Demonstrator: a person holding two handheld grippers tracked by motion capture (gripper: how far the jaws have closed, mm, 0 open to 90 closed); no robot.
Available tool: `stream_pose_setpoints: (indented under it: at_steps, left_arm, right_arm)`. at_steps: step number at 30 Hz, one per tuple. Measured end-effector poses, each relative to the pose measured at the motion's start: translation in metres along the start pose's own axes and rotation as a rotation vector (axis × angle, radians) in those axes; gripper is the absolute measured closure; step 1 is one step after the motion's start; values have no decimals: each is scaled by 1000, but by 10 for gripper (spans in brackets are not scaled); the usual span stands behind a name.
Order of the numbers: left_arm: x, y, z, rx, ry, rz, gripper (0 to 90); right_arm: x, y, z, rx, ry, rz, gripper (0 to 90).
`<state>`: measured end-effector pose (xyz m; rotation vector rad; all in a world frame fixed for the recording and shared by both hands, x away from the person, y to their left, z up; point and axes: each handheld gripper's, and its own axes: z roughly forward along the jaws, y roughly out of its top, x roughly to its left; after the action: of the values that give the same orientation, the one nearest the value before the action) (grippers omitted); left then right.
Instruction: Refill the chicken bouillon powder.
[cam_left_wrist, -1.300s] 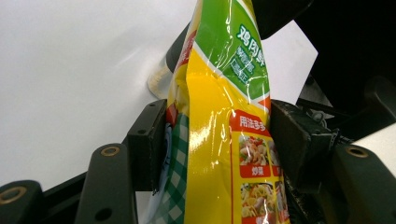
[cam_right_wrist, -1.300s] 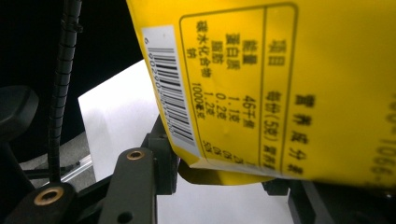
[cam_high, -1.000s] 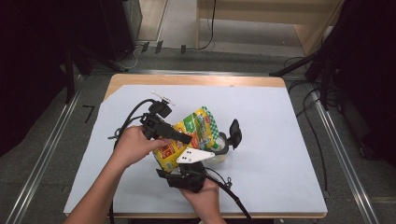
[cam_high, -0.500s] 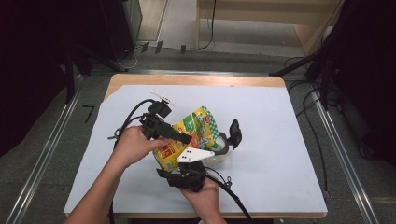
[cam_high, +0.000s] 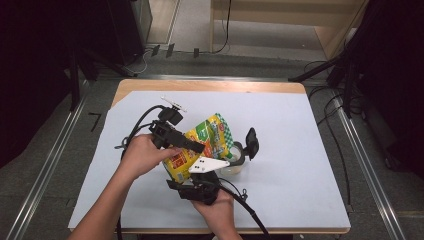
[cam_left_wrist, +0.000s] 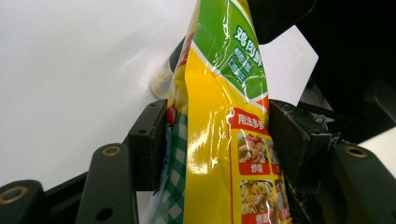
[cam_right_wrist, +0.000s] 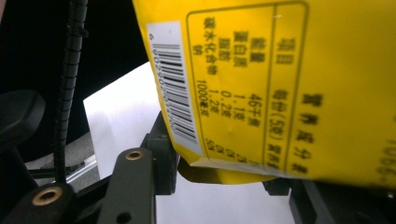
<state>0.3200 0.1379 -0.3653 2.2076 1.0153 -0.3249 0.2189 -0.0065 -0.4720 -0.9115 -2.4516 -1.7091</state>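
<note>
A yellow and green seasoning bag is held tilted above the middle of the table. My left gripper comes in from the left and is shut on it; in the left gripper view both pads press the bag from either side. My right gripper reaches up from the near edge under its grey plate. In the right gripper view the bag's barcode end hangs right over the jaws, its bottom corner between them; contact is hidden. A clear jar with a black flip lid stands beside the bag.
A white sheet covers the wooden table. A small white piece lies at the back left of the sheet. Black cables loop left of my left hand and trail off the near edge. Metal rails run along both sides of the table.
</note>
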Motion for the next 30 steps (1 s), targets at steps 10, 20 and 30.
stream_pose_setpoints:
  at_steps: [10, 20, 30]
  left_arm:
    - [-1, 1, -2, 2, 15, -16, 428]
    - [-5, 3, -1, -1, 32, -10, 432]
    - [-4, 2, -1, -4, 24, -3, 433]
  right_arm:
    - [1, 1, 0, -5, 9, 1, 554]
    - [2, 3, -1, -8, -20, 3, 569]
    - [1, 3, -2, -11, -17, 3, 573]
